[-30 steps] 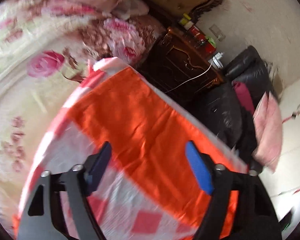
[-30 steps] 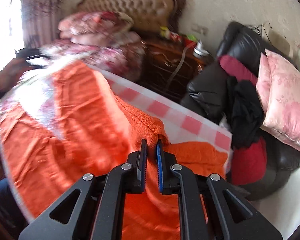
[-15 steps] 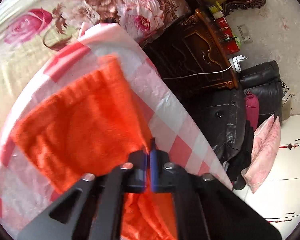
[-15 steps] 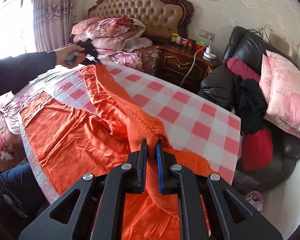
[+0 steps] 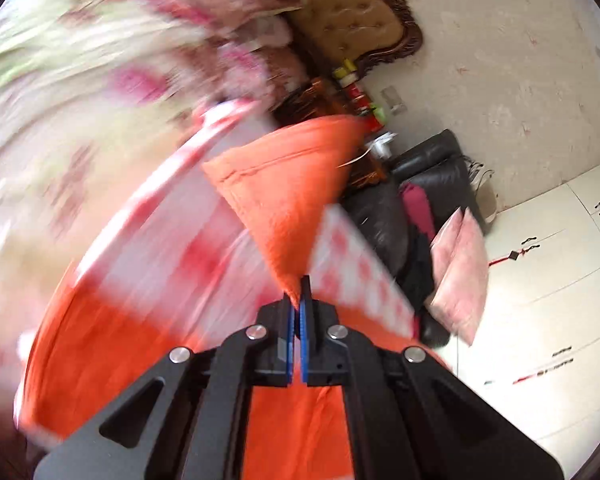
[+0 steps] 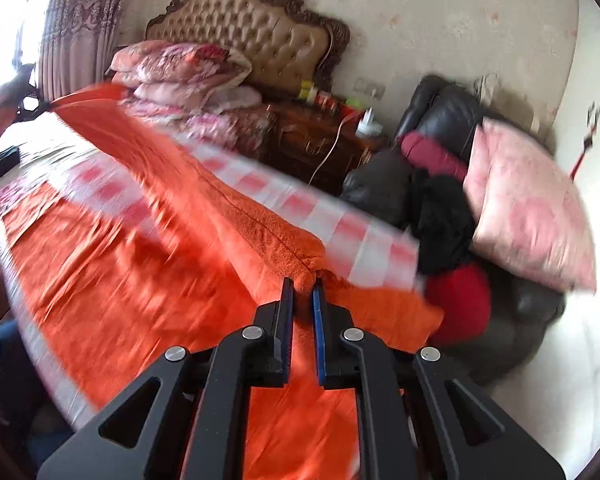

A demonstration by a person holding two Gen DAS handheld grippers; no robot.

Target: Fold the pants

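**Both grippers on the pants, first fold under way**

Left gripper (image 5: 297, 300): jaws closed to a sliver, pinching one corner of the orange pants (image 6: 148, 248). Lifted flap rising above the checked cloth (image 5: 352, 256), fanning out toward the headboard (image 5: 356, 20).

Right gripper (image 6: 303, 290): jaws narrowly parted, clamped on a thick bunched ridge of the same pants, near the cloth's edge on the sofa (image 6: 452, 120) side.

Pants lying spread over the checked cloth, most of the fabric flat and in a single layer. One raised crease running from the right gripper's pinch away toward the headboard side. Long axis apparently along that same line, from near the grippers toward the far end of the cloth; waist end versus leg end impossible to tell under the motion blur.

Progress, as judged: early. Grasps secured, one corner airborne, no finished fold visible. Left to do: carrying the lifted part across, laying it down, smoothing, then further folds into a compact stack.
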